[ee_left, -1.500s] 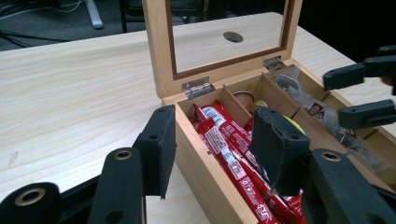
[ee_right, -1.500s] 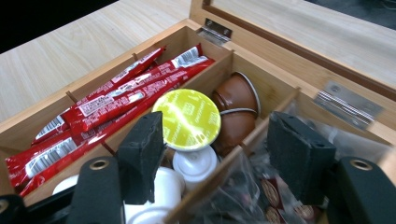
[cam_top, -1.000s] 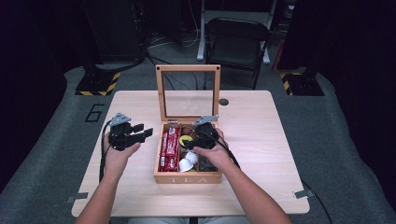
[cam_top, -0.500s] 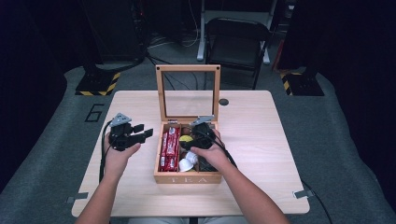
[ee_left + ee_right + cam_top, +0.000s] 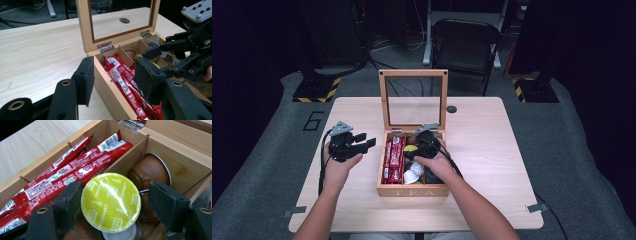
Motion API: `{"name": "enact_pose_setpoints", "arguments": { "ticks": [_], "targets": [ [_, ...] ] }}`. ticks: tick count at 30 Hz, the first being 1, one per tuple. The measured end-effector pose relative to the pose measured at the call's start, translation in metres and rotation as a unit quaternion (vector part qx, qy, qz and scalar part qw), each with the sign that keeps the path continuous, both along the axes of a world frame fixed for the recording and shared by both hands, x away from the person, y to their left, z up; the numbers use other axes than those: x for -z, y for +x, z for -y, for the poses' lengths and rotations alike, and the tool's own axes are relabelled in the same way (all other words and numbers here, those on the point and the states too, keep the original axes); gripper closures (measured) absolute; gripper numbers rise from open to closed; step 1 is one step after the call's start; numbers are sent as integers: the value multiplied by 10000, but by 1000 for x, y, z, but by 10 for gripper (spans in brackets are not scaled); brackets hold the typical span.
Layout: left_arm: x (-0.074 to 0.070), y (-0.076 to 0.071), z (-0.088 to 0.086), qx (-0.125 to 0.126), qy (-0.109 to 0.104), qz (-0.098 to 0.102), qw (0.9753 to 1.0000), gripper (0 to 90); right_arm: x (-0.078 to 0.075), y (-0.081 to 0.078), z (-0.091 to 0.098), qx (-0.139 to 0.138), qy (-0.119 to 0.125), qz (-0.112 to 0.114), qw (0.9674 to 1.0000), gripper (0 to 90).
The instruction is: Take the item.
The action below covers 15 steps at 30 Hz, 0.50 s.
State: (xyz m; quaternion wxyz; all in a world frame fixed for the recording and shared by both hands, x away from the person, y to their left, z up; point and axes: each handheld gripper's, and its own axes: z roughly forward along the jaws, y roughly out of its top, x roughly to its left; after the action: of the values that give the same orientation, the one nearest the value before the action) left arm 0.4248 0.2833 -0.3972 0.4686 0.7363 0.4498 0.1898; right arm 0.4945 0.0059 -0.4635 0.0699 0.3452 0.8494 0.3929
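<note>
Little has changed over the last second, and that tells us something. Our left gripper (image 5: 366,143) has kept its place just left of the box (image 5: 412,191), jaws partly open with nothing in them, aimed at the box's near wall without touching it. Our right gripper (image 5: 115,186) has only edged a little deeper toward the back of the middle compartment, and its jaws now stand slightly wider than a second ago. They straddle the yellow capsule (image 5: 111,202): one pad sits at the rim of its foil top, perhaps brushing it, while the other stands clear with a visible gap, so we judge the grip not yet made. The capsule lies tilted in the middle compartment, resting on other capsules, with a brown capsule (image 5: 150,170) behind it against the back wall and a white capsule (image 5: 412,175) nearer us. The red sachets (image 5: 393,157) fill the long compartment on the left, beyond the divider. The lid (image 5: 413,74) stands upright at the back, out of the way. We read this as the lining-up step for lifting the yellow capsule out: the small shift has centred the jaws on it, and what remains is to close on the rim squarely, since the foil top is slick and the tilt could let it slip sideways.
</note>
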Motion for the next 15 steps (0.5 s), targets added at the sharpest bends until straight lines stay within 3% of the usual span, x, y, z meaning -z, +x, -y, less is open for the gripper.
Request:
{"name": "enact_pose_setpoints", "arguments": {
  "ticks": [9,10,15],
  "targets": [
    [0,0,0,-33,-11,15,10000,503,1,3,2,-14,198,-249,9995,328],
    [0,0,0,-42,-19,26,10000,503,1,1,2,21,217,-367,9991,344],
    [0,0,-1,-45,-12,22,10000,503,0,1,2,-49,175,-202,9996,365]
  ]
}}
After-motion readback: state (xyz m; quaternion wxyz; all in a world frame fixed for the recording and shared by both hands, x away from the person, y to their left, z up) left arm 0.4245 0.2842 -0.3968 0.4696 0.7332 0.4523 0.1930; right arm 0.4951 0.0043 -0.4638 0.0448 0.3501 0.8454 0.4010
